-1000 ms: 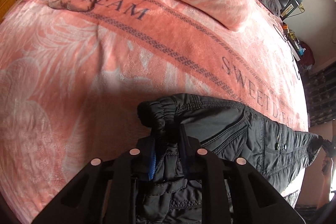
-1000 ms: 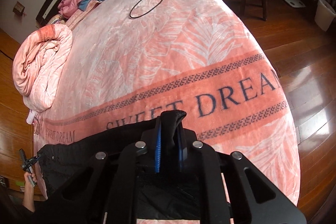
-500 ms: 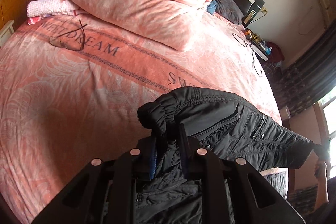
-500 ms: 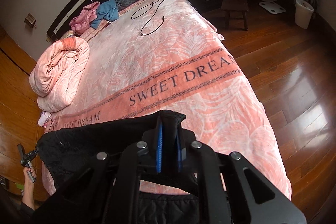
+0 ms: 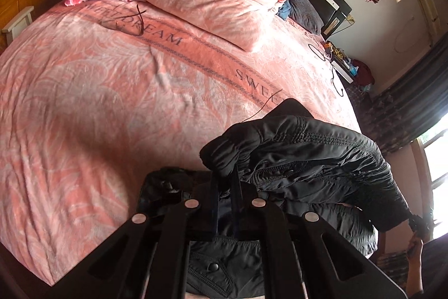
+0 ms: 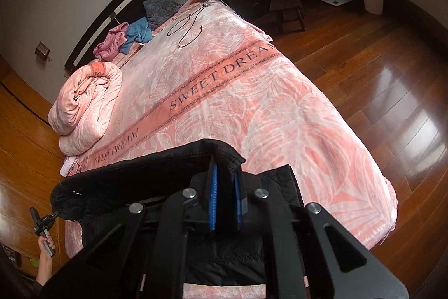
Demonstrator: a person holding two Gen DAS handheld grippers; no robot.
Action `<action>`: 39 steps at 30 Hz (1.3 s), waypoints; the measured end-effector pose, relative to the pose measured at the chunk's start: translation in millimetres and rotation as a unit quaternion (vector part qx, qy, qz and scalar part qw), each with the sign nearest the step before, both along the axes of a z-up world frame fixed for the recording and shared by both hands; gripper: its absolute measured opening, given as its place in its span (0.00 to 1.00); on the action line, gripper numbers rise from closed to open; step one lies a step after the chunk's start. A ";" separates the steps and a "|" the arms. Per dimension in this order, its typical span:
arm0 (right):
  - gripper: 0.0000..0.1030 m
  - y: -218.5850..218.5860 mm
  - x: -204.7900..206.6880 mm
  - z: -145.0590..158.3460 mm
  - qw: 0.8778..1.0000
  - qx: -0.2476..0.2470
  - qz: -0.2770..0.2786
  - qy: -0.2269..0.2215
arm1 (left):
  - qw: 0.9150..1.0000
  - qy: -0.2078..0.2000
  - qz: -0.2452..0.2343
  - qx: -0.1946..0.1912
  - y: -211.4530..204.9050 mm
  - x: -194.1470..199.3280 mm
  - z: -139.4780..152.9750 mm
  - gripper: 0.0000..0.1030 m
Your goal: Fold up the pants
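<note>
Left gripper (image 5: 225,181) pinched elastic waistband corner of black quilted padded pants (image 5: 308,156); right gripper (image 6: 225,173) pinched the opposite corner. Pants hung stretched between them above pink leaf-patterned blanket (image 6: 252,102), lower part touching it.

Black padded pants (image 5: 308,159), elastic waist, held up stretched taut above pink bed, lower part draped.

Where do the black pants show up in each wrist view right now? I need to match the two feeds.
Left wrist view: the black pants fill the lower right, bunched at the fingers.
Right wrist view: the black pants stretch across the lower left and centre, one edge pinched between the fingers.
Shared landmark: the SWEET DREAM band on the pink bedspread.
</note>
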State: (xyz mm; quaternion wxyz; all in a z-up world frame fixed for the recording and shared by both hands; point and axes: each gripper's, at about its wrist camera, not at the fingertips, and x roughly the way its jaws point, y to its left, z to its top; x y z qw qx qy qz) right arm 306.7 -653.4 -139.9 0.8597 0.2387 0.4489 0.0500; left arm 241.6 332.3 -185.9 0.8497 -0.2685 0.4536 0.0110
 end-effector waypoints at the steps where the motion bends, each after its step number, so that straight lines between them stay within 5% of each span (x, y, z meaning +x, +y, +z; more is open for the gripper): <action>1: 0.08 1.1 -8.0 -0.5 1.000 -0.004 -0.002 -0.002 | 1.000 -0.001 0.002 -0.004 0.1 -5.2 -3.4 0.06; 5: 0.08 11.3 -36.7 1.0 0.999 -0.035 -0.006 -0.012 | 1.000 -0.008 0.013 -0.023 3.4 -26.8 -12.9 0.06; 15: 0.09 16.6 -90.1 -12.3 0.999 -0.025 -0.026 -0.014 | 0.999 -0.005 0.008 -0.041 1.8 -70.6 -46.9 0.07; 31: 0.36 15.9 -155.2 -72.2 0.997 0.012 -0.066 0.044 | 0.993 0.089 0.066 -0.034 32.2 -116.8 -110.3 0.09; 33: 0.41 13.6 -159.7 -74.2 0.996 0.016 -0.073 0.045 | 0.994 0.079 0.073 -0.035 31.9 -122.3 -105.1 0.20; 35: 0.63 9.8 -163.8 -74.7 0.994 0.001 -0.095 0.051 | 0.994 0.062 0.084 -0.035 30.1 -127.9 -95.8 0.40; 37: 0.67 -0.7 -170.5 -78.2 0.991 0.005 -0.123 0.058 | 0.993 0.041 0.111 -0.024 30.0 -133.5 -85.1 0.70; 39: 0.67 -13.5 -179.8 -85.2 0.987 0.035 -0.146 0.062 | 0.990 0.027 0.138 -0.032 31.5 -138.1 -80.5 0.76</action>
